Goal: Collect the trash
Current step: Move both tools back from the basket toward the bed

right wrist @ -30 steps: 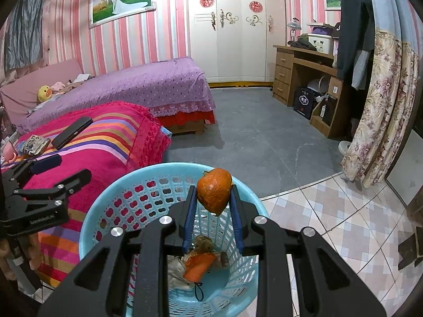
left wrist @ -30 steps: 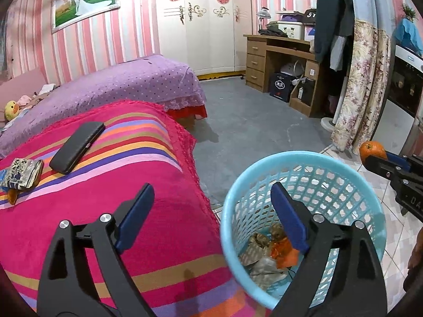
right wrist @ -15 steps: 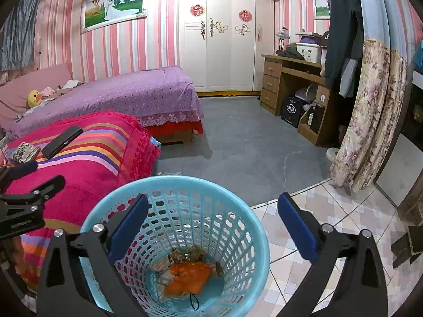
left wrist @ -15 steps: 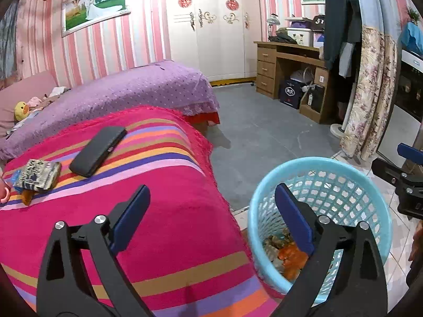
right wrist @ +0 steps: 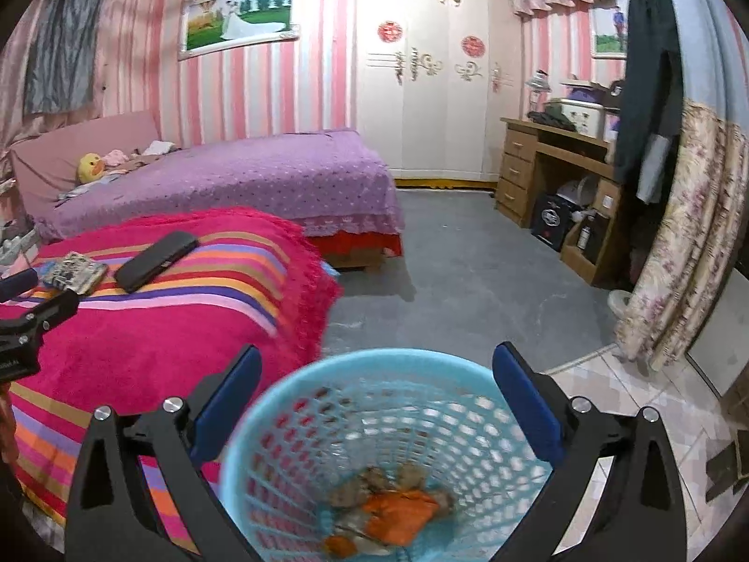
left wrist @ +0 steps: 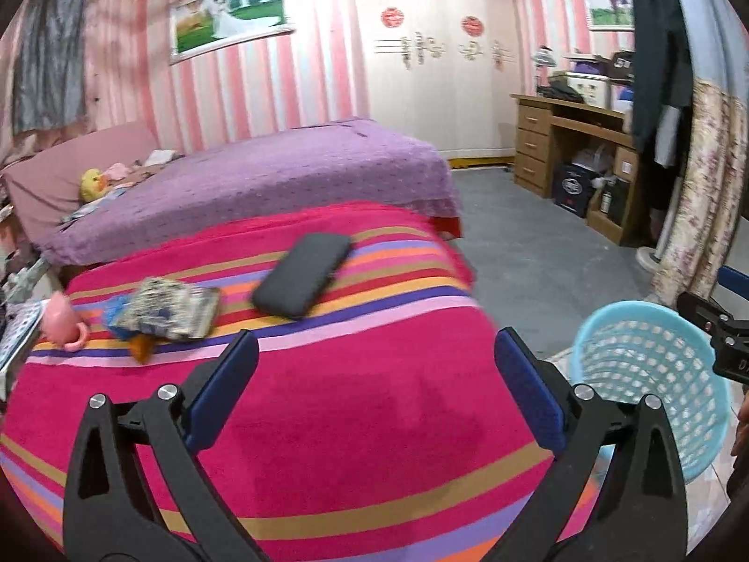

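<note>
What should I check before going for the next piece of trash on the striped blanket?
1. Left hand-held gripper empty: ok, its jaws are opening and nothing is between them.
2. Right hand-held gripper empty: ok, open above the basket.
3. Trash already in the basket: ok, orange scraps lie at the bottom.
4. Next target in sight: ok, a crumpled wrapper lies on the striped blanket.
5. Things that may not be trash: not ok, a dark case and a pink cup lie close beside the wrapper.
6. What lies under the wrapper: cannot tell, the picture is blurred.
</note>
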Motion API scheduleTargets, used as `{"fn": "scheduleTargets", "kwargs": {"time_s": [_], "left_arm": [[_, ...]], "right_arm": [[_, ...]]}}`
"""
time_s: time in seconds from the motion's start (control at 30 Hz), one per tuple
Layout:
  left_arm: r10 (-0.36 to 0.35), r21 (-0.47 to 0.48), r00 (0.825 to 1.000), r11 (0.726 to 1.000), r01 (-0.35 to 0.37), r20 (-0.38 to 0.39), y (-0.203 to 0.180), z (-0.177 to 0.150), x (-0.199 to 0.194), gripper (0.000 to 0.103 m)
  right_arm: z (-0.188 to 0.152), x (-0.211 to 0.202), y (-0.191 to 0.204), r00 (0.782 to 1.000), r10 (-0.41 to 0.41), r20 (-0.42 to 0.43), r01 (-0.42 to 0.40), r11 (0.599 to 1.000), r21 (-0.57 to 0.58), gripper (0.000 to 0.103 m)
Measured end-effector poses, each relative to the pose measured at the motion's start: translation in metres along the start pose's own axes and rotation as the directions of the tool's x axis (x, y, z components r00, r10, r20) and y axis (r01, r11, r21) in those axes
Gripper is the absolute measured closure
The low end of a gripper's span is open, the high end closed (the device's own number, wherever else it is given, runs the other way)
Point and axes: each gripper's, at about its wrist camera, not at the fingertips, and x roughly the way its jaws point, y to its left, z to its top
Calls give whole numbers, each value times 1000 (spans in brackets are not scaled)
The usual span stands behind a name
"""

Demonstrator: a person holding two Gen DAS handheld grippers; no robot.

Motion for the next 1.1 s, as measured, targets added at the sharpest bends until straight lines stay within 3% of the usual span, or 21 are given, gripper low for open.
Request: {"fn": "scheduleTargets", "kwargs": {"time_s": [0.33,0.5,0.73,0.87,1.1], "left_arm": [[121,-91,991,988,-125,-49,133,-5,-1,6],[210,-128,974,967,-220,-84,200,-15,8,6],[263,-135,956,951,-280,-126,279,-29,14,6],[278,-157,948,940,-301,-156,310,-38,21,6],[292,-142,947,940,-310,-137,332,-46,26,6]], "right_arm": [[14,13,80,996,89,-8,-89,995,-48,6],[18,23,131,991,130,-20,-131,987,-92,6],[14,46,202,981,180,-67,-187,973,-138,6],[8,61,238,973,206,-106,-221,962,-161,6],[0,84,282,964,218,-154,-243,956,-167,6]]}}
